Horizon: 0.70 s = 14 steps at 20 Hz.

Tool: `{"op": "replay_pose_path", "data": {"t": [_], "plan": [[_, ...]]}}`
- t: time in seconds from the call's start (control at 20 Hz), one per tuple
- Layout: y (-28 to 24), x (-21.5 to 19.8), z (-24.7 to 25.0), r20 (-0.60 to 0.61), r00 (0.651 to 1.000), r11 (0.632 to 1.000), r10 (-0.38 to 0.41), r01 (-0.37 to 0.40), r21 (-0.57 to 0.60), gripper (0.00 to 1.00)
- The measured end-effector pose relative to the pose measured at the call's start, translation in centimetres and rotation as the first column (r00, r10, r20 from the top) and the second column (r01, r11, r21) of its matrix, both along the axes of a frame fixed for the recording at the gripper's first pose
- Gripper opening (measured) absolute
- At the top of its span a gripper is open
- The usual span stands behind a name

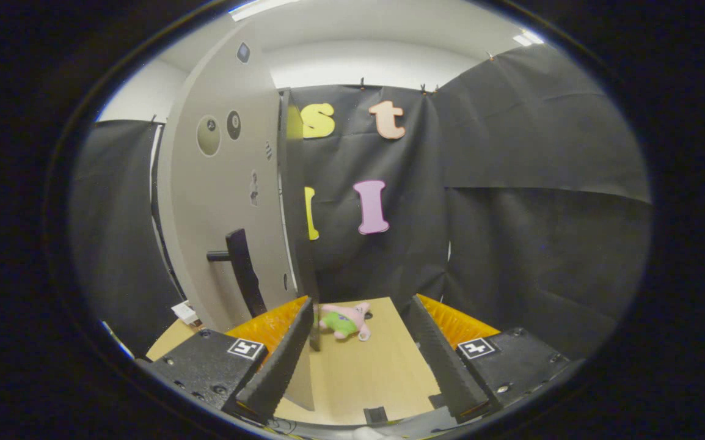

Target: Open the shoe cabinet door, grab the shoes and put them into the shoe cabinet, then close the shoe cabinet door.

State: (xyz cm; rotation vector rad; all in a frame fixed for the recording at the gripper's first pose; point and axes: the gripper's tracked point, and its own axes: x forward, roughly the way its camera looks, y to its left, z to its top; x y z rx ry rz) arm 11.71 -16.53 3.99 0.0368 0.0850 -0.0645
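Item one: the claw (361,357) is standing released, its two fingers spread wide apart and gripping nothing, with bare wooden table (383,373) showing in the gap between them.

Item two: the shoe cabinet door (224,201), a tall pale grey panel, is rising ahead of the claw and to its left. Its near edge is coming down just beside the left fingertip (300,324), close enough that whether they touch cannot be told. A dark bar handle (242,269) is sticking out from the door's face, above and to the left of the left finger. Round marks and small stickers are sitting higher up on the panel. The cabinet's inside is not showing, so its contents cannot be told.

Item three: a small pink plush toy (346,321) with a green patch is lying on the table just beyond the fingertips, nearer the left finger than the right, close by the foot of the door's edge.

Item four: a small white object (185,313) is lying low at the left, beyond the door's far side, too small to identify.

Item five: black cloth (511,201) is hanging behind the table, beyond the claw and to its right.
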Motion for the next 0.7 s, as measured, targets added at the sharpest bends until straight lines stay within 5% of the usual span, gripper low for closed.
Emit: {"op": "replay_pose_path", "data": {"t": [0.35,0.7], "plan": [[2.5,3.2,0.5,0.004,0.987,0.987,0.161,-0.161,-0.006,1.00],[3.8,3.5,1.0,0.004,0.973,0.971,0.232,-0.231,-0.068,0.97]]}}
